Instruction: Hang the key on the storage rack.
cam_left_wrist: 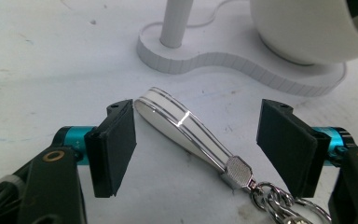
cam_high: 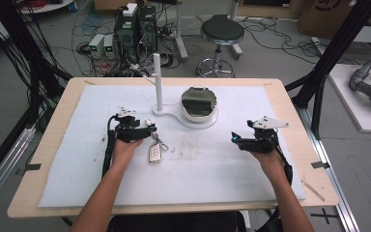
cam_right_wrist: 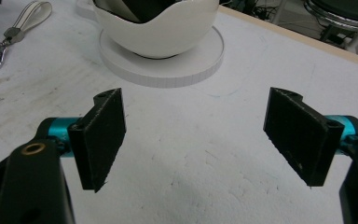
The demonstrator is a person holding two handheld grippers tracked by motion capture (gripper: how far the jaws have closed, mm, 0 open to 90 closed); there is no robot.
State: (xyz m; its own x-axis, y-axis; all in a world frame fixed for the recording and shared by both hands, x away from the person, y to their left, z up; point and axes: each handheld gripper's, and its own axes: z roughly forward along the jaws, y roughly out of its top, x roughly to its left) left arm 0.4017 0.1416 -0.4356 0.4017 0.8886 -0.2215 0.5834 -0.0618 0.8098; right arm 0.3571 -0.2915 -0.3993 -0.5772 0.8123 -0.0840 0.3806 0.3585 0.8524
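Note:
A key fob [cam_high: 154,153] lies on the white mat, joined by a ring and chain [cam_left_wrist: 270,200] to a white strap loop with silver edges [cam_left_wrist: 182,128]. My left gripper [cam_high: 147,128] is open. In the left gripper view the left gripper [cam_left_wrist: 198,140] has the strap lying between its jaws, and the left pad [cam_left_wrist: 116,144] is close to the loop's end. My right gripper [cam_high: 235,139] sits at the right of the mat, open. In the right gripper view nothing lies between the jaws of the right gripper [cam_right_wrist: 196,135], and the strap [cam_right_wrist: 28,16] lies far off at top left.
A white stand [cam_high: 174,115] at the mat's back middle carries an upright post [cam_high: 158,79] and a white bowl [cam_high: 199,104] with a dark metallic thing inside. The bowl [cam_right_wrist: 154,32] is just beyond my right gripper. A stool [cam_high: 221,34] and computers stand behind the table.

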